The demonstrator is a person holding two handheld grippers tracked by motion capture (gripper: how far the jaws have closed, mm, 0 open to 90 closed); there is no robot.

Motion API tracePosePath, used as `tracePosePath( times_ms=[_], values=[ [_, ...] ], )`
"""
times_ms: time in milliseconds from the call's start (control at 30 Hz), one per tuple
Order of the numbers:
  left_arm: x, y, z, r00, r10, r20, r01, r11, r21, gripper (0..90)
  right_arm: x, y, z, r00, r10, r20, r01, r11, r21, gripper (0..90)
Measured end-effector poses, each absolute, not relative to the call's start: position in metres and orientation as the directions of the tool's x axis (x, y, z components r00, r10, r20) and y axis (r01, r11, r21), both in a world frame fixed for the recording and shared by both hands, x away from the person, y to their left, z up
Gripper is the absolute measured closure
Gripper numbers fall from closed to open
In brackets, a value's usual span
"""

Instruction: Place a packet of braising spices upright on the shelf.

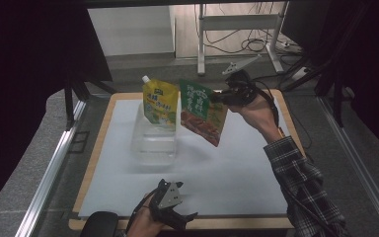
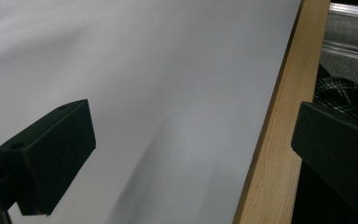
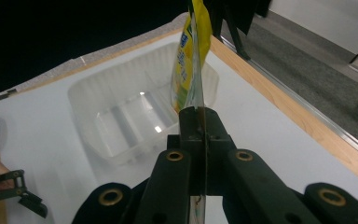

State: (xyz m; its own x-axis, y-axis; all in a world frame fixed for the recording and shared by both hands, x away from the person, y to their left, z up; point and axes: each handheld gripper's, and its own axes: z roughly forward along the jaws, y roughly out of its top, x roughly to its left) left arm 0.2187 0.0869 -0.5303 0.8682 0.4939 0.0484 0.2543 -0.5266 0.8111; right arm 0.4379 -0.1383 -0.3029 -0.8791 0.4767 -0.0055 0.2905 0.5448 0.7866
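Green pouch [image 1: 203,112] hangs clamped edge-on in right gripper [image 1: 220,98], just right of clear bin [image 1: 154,140], long axis downward; left gripper [image 2: 186,154] idle, jaws apart.

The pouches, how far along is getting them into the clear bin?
One looks done: the yellow spouted pouch stands in the clear plastic bin. In hand: the right tool is shut on the green and red pouch, held in the air beside the bin. Left: lowering that pouch in and letting go. The left tool rests open at the table's near edge.
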Motion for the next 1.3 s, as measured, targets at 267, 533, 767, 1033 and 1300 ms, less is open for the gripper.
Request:
tracePosePath(
  times_ms=[267,533,767,1033,1300],
  values=[
    [0.218,0.086,-0.530,0.871,0.489,0.051,0.251,-0.531,0.809,0.0,0.435,-0.128,-0.295,-0.896,0.444,0.018,0.280,0.534,0.798,89.3],
    [0.218,0.086,-0.531,0.871,0.488,0.051,0.251,-0.532,0.809,0.0,0.437,-0.113,-0.295,-0.906,0.423,0.024,0.272,0.537,0.799,89.3],
    [0.218,0.086,-0.530,0.872,0.488,0.050,0.250,-0.531,0.809,0.0,0.441,-0.097,-0.297,-0.915,0.404,0.020,0.256,0.541,0.801,89.3],
    [0.218,0.086,-0.530,0.871,0.488,0.049,0.252,-0.530,0.810,0.0,0.449,-0.078,-0.302,-0.923,0.384,0.038,0.255,0.531,0.808,89.3],
    [0.218,0.086,-0.530,0.873,0.486,0.050,0.250,-0.531,0.810,0.0,0.456,-0.063,-0.305,-0.929,0.366,0.054,0.253,0.522,0.815,89.3]
  ],
)
